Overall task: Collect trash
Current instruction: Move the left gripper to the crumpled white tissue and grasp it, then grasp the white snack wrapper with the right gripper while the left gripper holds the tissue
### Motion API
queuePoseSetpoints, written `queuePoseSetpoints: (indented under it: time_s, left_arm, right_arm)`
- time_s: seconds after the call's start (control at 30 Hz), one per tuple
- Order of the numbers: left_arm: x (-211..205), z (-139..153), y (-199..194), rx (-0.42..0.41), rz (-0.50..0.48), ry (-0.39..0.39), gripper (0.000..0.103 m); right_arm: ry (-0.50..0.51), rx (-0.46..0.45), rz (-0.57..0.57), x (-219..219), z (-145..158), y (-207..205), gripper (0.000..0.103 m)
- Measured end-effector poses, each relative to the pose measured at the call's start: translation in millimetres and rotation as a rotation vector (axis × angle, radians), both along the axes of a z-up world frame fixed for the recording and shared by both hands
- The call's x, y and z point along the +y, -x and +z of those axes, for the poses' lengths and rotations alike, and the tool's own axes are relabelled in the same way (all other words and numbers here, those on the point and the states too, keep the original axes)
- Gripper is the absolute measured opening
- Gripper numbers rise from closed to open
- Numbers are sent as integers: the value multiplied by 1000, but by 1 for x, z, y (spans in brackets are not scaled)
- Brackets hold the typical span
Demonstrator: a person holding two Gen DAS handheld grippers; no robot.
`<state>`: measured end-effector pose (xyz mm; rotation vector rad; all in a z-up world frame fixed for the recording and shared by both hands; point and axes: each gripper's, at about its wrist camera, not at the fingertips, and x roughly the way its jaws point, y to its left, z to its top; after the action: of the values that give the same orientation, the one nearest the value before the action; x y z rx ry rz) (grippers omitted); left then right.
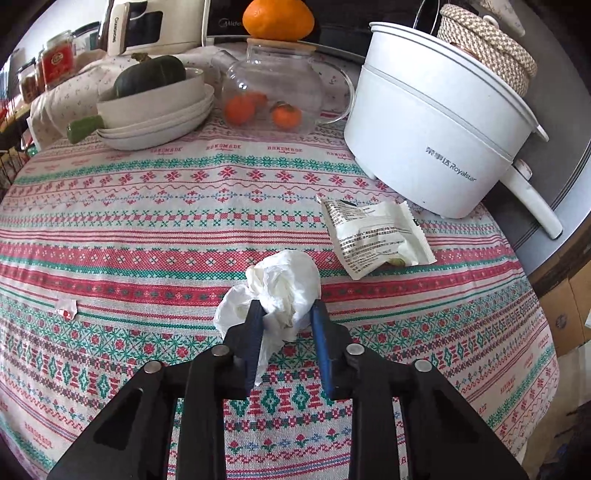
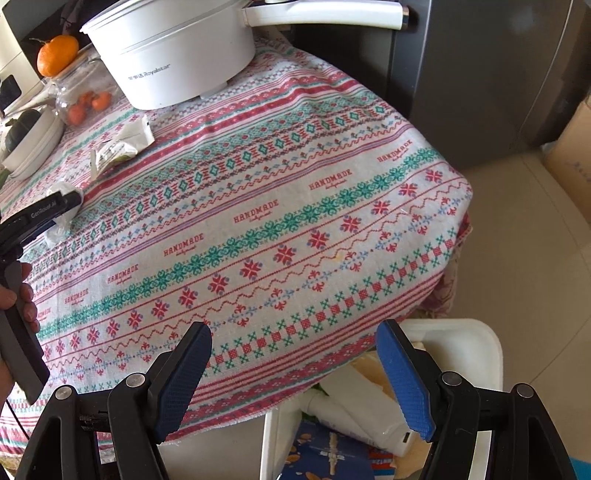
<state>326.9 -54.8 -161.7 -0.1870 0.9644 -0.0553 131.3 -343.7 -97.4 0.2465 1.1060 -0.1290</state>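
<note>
Left gripper [image 1: 283, 314]: jaws clenched on the tissue [image 1: 284, 284], a crumpled white wad sitting on the tablecloth [image 1: 147, 229] at about 6 o'clock of the tabletop in the left wrist view. Pads press its lower half; a loose flap hangs between the fingers.

Handling, judged: tissue is very light, soft and compressible, not fragile. It will deform under the pads and not slip, so the grip through the bulk of the wad looks sound. A grip on the trailing flap alone would likely tear or unfold it.

At 9 o'clock of the tissue, well apart, lies a small scrap [image 1: 66, 308], white with red. It is flat and thin and probably needs an edge pinch.

At 2 o'clock of the tissue, near but apart, lies a wrapper [image 1: 376, 236]. It is a crinkled foil-type sachet, judged light and slick; best taken at a raised edge. Print is mostly unreadable; "Member's Mark" is legible.

Pot [image 1: 436, 140] at 1 o'clock reads "Royalstar". The cloth repeats "HANDMADE". A white appliance [image 1: 122, 29] at 11 o'clock reads "CHANGHONG"; the dark one behind the orange [image 1: 279, 18] begins "Mide".

Right gripper [image 2: 293, 373]: released, jaws wide, nothing between them, over the table edge. Below it at 5 o'clock stands a white bin [image 2: 480, 343] already holding refuse.
</note>
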Motion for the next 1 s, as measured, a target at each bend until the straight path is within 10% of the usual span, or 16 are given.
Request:
queuePoseSetpoints:
  time_s: [0.13,1.0]
  left_arm:
    - [4,12,12,-4,-57,-49,4]
    - [128,75,74,-84,-152,-96,3]
  right_arm:
    - [10,-24,30,11,2,-6,77]
    - [-30,-190,271,129,-52,-231,79]
